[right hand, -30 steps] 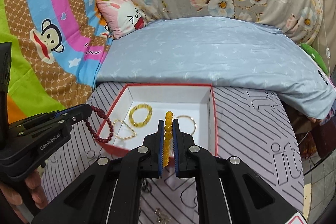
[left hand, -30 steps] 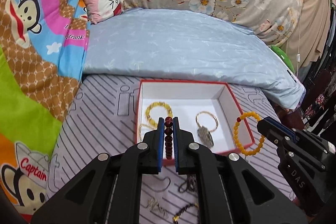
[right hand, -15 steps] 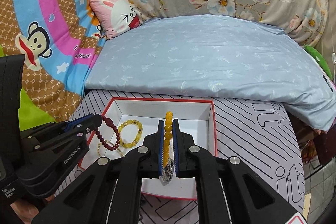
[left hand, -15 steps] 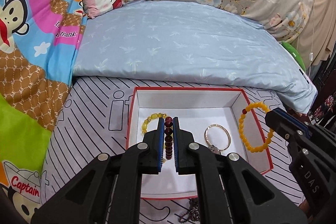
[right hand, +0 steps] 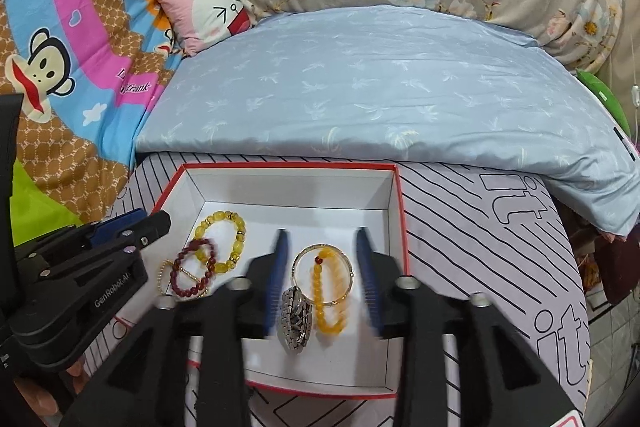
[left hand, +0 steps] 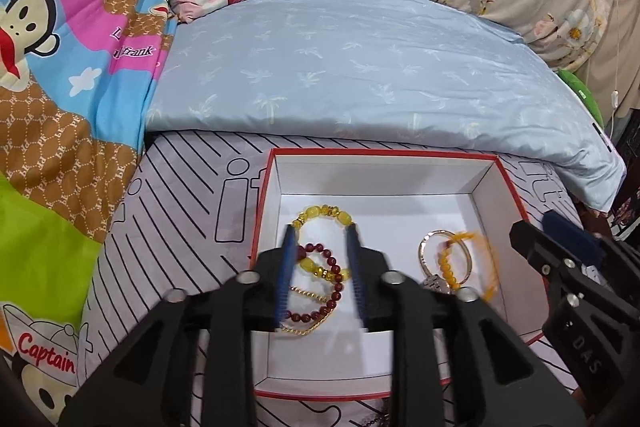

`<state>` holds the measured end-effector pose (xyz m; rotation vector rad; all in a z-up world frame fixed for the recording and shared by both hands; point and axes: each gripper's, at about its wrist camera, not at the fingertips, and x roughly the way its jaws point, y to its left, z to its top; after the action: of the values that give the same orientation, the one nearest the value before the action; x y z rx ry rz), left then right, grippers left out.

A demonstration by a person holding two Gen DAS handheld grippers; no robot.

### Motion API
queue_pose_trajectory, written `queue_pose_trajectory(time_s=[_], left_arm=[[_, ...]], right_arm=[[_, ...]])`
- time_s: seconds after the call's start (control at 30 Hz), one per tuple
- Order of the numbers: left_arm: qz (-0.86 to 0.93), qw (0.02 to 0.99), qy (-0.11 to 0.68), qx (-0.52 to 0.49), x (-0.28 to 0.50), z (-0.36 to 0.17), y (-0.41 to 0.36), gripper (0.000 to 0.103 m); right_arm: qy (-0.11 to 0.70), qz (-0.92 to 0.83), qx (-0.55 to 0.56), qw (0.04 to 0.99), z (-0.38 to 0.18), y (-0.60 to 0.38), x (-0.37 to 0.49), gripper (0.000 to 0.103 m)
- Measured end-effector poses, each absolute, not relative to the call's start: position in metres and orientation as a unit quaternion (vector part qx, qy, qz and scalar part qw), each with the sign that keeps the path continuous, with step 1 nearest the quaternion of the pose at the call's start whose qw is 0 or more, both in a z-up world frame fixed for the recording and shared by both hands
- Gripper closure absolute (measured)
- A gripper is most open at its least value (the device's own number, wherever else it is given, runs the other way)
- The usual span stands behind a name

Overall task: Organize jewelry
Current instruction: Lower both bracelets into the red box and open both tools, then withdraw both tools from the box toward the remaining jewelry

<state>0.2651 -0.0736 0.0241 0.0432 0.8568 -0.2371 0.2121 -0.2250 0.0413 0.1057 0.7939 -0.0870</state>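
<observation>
The likeliest trouble is tangling — the dark red bead bracelet (left hand: 320, 281) has landed on top of the chunky yellow bead bracelet (left hand: 322, 215) and a thin gold chain (left hand: 306, 327) at the left of the red-edged white box (left hand: 384, 157), so any later lift of one could drag the others along. On the right side of the box the orange bead bracelet (right hand: 330, 301) lies across a thin gold bangle (right hand: 298, 259) and just beside a metal watch (right hand: 296, 321); a finger pulling back low over this pile could snag a strand and flick it over the low wall onto the striped sheet (right hand: 480, 227). More loose pieces seem to lie on the sheet below the box, partly hidden. The left gripper (left hand: 320, 279) is part-way apart and widening, its blue pads blurred on either side of the red bracelet and not pressing it — nothing is held. The right gripper (right hand: 322, 287) is the same: jaws spreading, orange bracelet lying free between them on the box floor.
</observation>
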Motion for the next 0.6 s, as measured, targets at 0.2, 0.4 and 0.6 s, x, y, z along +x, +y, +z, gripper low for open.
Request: queue_pose_trajectory(time_s=[0.2,0.4,0.6], left_arm=[[-0.106,0.903,0.415,0.026,0.260,0.024,-0.071,0.066],[-0.105,0.903,0.416,0.026,0.248,0.024,-0.065,0.066],[-0.103,0.905,0.413,0.026,0.231,0.027,-0.057,0.065]], right_arm=[[0.377,-0.043,0.059,0.923,0.048,-0.225,0.200,0.058],[0.371,-0.044,0.050,0.926,0.052,-0.219,0.183,0.058],[0.371,-0.044,0.050,0.926,0.050,-0.213,0.160,0.058]])
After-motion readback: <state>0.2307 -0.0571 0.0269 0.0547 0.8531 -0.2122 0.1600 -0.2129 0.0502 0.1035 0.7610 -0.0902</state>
